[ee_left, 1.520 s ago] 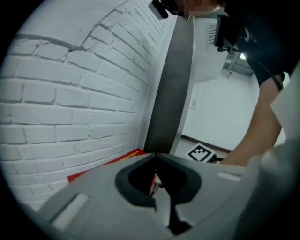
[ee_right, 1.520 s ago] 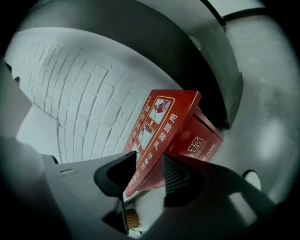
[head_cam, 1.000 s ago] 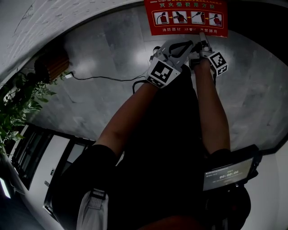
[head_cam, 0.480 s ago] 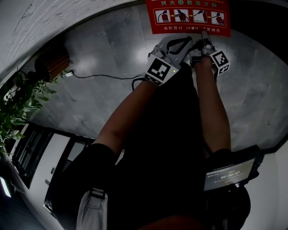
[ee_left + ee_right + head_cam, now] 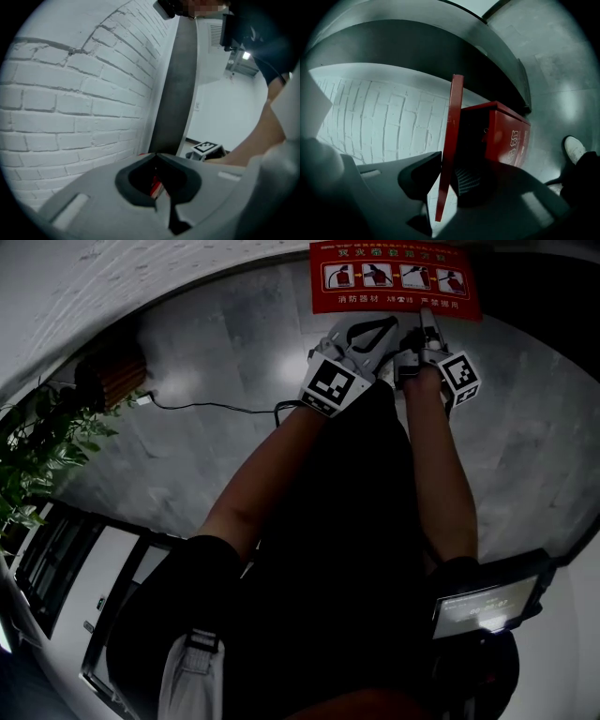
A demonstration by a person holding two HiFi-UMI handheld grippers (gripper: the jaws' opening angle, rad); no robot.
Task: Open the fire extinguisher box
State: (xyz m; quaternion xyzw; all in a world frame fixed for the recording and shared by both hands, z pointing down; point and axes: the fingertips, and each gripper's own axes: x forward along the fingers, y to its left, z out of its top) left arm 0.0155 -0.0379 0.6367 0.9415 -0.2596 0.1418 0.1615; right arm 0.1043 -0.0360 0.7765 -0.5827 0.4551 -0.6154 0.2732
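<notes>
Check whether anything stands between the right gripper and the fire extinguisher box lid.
Nothing visible does: the red lid already sits edge-on between the right gripper's fingers, which have just been closing on it.

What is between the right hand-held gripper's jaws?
The box's red lid, edge-on in the right gripper view; the jaws have just been closing on it.

The box [image 5: 506, 136] stood on the floor [image 5: 216, 343] beside the brick wall [image 5: 370, 122], its lid [image 5: 451, 131] raised on edge between the jaws of the right gripper [image 5: 447, 168], which had just been closing; the left gripper [image 5: 370, 329] was just left of it, a plant [image 5: 42, 451] far left
</notes>
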